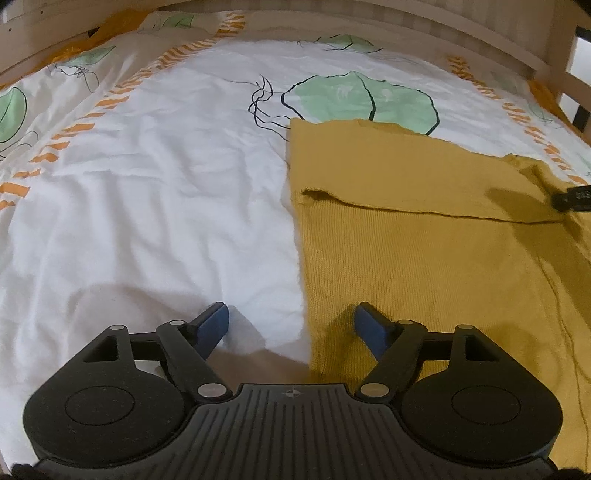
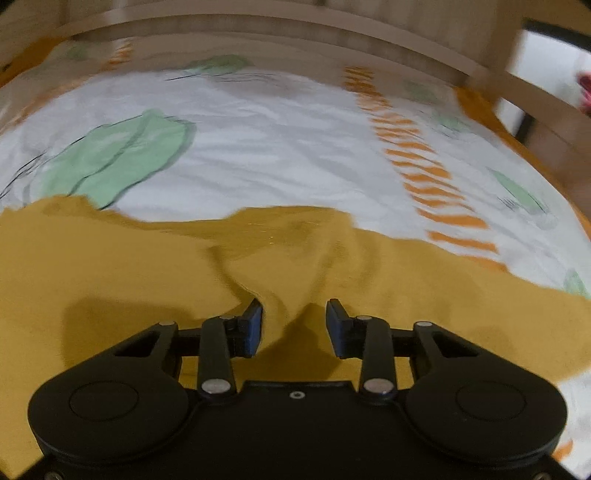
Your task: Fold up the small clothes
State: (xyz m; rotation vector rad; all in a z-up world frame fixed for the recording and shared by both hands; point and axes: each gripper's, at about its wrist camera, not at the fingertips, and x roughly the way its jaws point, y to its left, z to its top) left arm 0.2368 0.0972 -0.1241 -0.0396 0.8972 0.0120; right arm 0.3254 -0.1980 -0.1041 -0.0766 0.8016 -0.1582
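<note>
Now, line by line:

Garment: mustard-yellow knitted garment [image 1: 424,236] lies flat on the bed, its straight left edge running from near to far; a folded layer crosses it, ending in a hemmed edge.
Bedding: white bed sheet with green leaf prints and orange dashed stripes [image 1: 166,177], rumpled, spread under the garment.
Frame: pale wooden bed rail [image 1: 369,26] along the far side.
Left gripper [image 1: 291,325]: fingers wide apart and clamped on nothing; the left blue pad [image 1: 212,326] is over the sheet, the right one over the garment's left edge.
Right gripper [image 2: 294,326]: fingers apart, with a raised fold of the yellow knit standing between them; this view is blurred, so whether the pads touch the cloth cannot be told.
Far right, left view: a black part [image 1: 574,197] over the garment, too cropped to identify.
</note>
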